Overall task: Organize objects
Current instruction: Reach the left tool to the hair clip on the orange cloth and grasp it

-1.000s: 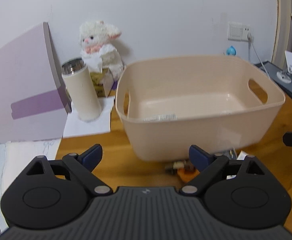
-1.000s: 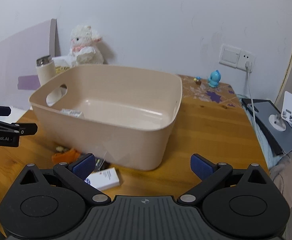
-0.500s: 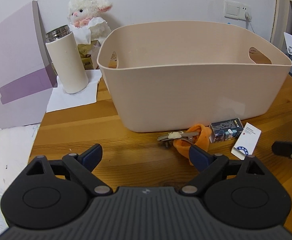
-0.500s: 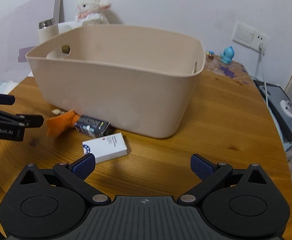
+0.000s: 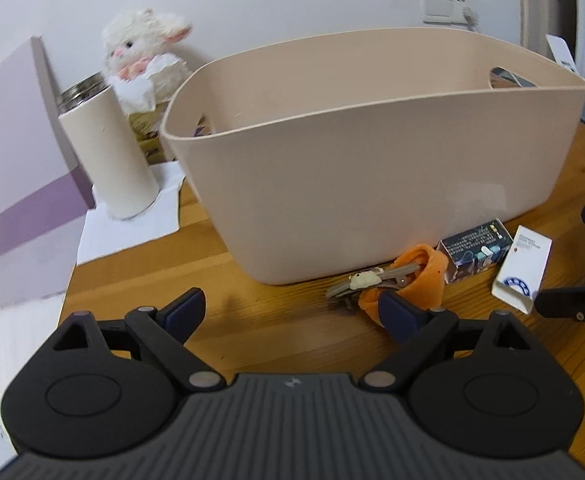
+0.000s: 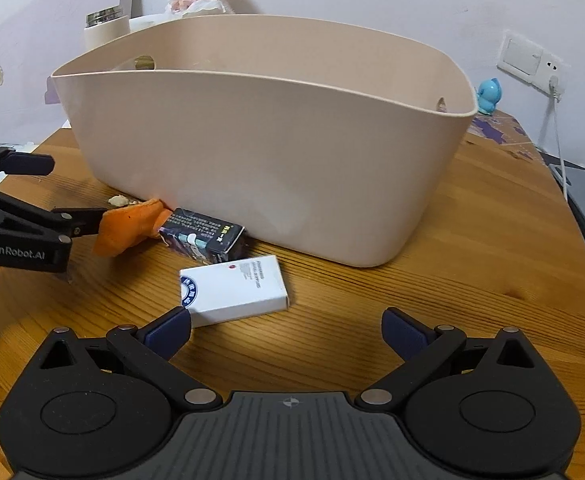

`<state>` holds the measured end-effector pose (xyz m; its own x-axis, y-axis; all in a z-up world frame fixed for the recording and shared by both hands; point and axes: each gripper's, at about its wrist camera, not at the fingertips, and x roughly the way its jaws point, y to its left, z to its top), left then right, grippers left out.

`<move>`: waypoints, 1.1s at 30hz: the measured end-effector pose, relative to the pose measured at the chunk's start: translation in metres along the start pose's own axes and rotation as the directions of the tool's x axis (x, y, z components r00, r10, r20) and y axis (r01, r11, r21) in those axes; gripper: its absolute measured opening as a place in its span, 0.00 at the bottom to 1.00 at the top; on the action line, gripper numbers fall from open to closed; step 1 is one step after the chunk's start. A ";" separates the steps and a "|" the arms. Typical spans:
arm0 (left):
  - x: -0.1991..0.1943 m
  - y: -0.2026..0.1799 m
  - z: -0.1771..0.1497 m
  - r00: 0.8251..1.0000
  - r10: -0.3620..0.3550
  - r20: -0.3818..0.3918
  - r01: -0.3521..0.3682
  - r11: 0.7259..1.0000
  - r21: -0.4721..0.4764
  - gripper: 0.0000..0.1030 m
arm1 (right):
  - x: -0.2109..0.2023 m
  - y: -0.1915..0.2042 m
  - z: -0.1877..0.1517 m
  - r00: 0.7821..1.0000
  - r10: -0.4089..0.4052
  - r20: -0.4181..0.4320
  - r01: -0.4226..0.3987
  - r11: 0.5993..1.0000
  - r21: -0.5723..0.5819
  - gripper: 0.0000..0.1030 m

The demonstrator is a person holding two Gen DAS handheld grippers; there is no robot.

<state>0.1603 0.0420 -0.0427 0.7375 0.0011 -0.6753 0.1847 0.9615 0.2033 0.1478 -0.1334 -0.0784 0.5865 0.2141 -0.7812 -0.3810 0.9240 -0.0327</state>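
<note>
Lowered and closer since before, both hand-held grippers, left (image 5: 291, 307) and right (image 6: 286, 327), spread wide and empty over desk (image 6: 472, 248); bin (image 6: 268, 152) upright, then white box (image 6: 234, 290), dark box (image 6: 204, 236), orange pouch (image 6: 130, 226), keys (image 5: 366, 280) along its near wall.

Ahead of my grippers I see a plain beige tub (image 5: 372, 152) on a honey-brown wood-grain table (image 6: 472, 280). Before the right one lie a white box (image 6: 234, 290) with a blue round emblem, a dark box (image 6: 204, 236) with pale print, and an orange cloth (image 6: 128, 228). Left of the left one stands a cream flask (image 5: 108, 160) with a steel top.
</note>
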 end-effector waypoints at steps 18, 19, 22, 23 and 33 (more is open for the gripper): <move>0.009 -0.003 0.006 0.992 -0.127 0.002 0.127 0.992 -0.021 0.64 | 0.006 0.004 0.002 0.999 0.036 -0.010 -0.036 0.999 -0.002 1.00; 0.008 -0.001 0.006 0.991 -0.133 0.006 0.133 0.991 -0.032 0.64 | 0.006 0.004 0.002 0.999 0.038 -0.009 -0.038 0.999 -0.003 1.00; 0.004 0.002 0.007 0.991 -0.130 0.016 0.131 0.991 -0.029 0.64 | 0.006 0.004 0.001 0.999 0.042 -0.008 -0.042 0.999 -0.009 1.00; 0.004 0.002 0.007 0.992 -0.122 0.017 0.122 0.992 -0.019 0.64 | 0.007 0.005 0.001 0.999 0.043 -0.008 -0.043 0.999 -0.010 1.00; 0.021 -0.003 0.005 0.992 -0.127 -0.013 0.127 0.992 -0.025 0.63 | 0.011 -0.001 -0.002 0.999 0.040 -0.016 -0.040 0.999 -0.001 1.00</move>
<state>0.1781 0.0376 -0.0540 0.6994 -0.1174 -0.7050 0.2604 0.9605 0.0984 0.1532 -0.1331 -0.0884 0.5593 0.2462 -0.7916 -0.4049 0.9144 -0.0017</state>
